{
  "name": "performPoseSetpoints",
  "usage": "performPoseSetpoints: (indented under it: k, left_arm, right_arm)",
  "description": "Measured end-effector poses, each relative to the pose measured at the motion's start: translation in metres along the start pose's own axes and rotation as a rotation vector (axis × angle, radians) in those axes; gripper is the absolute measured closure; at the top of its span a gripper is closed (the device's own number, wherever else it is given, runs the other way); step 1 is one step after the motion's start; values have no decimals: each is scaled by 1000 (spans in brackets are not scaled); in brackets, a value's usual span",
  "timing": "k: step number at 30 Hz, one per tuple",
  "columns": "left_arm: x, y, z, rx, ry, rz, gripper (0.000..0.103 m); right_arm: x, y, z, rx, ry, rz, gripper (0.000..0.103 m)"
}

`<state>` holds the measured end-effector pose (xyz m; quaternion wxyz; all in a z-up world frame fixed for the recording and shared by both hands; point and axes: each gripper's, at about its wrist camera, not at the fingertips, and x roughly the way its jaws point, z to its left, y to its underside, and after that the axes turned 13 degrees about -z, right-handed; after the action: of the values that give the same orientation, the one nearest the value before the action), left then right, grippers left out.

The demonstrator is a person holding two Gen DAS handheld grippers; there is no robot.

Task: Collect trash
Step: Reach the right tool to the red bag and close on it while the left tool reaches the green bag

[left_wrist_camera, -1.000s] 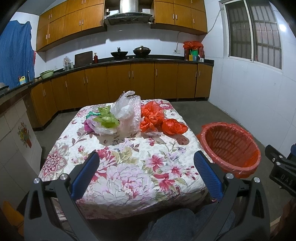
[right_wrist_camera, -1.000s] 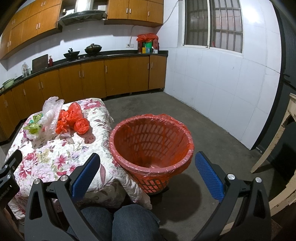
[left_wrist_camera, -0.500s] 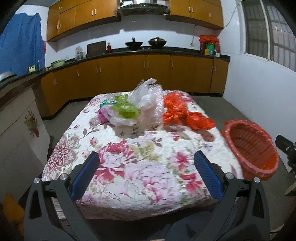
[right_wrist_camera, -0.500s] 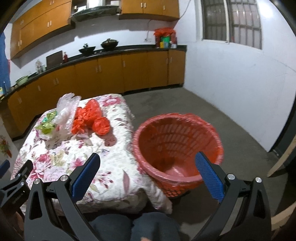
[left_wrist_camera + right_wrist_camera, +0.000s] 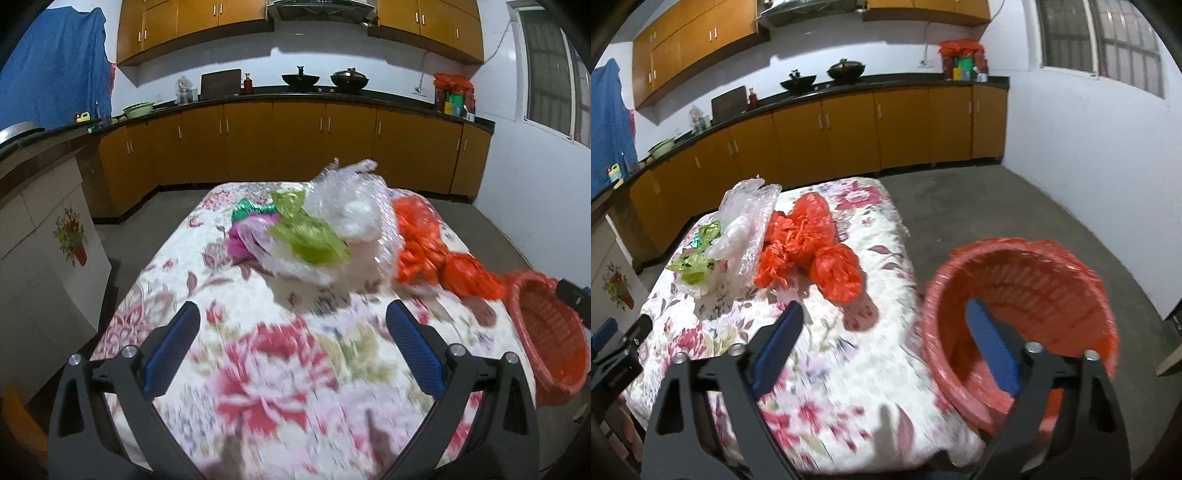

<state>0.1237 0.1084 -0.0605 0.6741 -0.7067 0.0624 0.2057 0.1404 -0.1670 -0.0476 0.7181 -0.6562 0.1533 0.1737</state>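
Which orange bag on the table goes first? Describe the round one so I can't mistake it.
On the floral-cloth table, find the trash pile at the far end. At its basket-side edge lies the round orange bag, nearest the red basket. Unlike the crumpled, spread-out orange bags behind it, it is balled up tight.

Glossy, seemingly plastic orange bags (image 5: 809, 247)

Left gripper (image 5: 293, 332) advanced over table toward bag pile (image 5: 325, 236); right gripper (image 5: 886, 334) swung left
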Motion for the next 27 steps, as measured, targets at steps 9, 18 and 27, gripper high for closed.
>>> performPoseSetpoints:
  k: [9,18,27]
  left_arm:
    - [74,-38,10,-35,-5,8,15]
    - [146,-31,9,-18,-22,153,31]
    - [155,-8,7,-1,22,198,65]
  right_arm:
    - [79,-8,19,24,-58,70,28]
    - [134,-5,26,47,-104,173,41]
    - [146,11,33,6,-152,227,61]
